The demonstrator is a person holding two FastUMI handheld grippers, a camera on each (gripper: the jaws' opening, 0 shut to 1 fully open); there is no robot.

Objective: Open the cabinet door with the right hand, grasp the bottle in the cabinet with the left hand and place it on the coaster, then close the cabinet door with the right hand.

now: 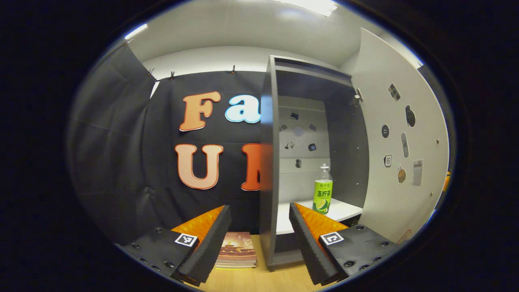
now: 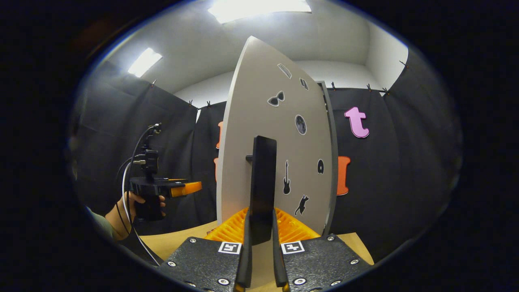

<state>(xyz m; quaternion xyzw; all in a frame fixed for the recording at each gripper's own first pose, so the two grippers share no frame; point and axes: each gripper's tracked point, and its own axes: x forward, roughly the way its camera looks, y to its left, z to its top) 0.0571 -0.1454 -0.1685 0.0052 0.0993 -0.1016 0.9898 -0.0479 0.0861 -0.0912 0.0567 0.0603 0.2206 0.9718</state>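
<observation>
In the left gripper view a clear bottle (image 1: 323, 190) with a green label and white cap stands upright on the white shelf (image 1: 344, 210) of the grey cabinet (image 1: 269, 162). The cabinet door (image 1: 399, 138) is swung wide open to the right. My left gripper (image 1: 259, 227) is open, in front of the cabinet and short of the bottle. In the right gripper view my right gripper (image 2: 260, 227) is shut on the door's black handle (image 2: 262, 178), with the pale door (image 2: 275, 154) edge-on ahead. The left gripper (image 2: 184, 188) and the hand (image 2: 134, 202) holding it show at the left.
A stack of books (image 1: 237, 253) lies on the wooden table (image 1: 263, 280) left of the cabinet base. Stickers dot the door and the cabinet's back panel. Black cloth walls close in the booth behind and to both sides.
</observation>
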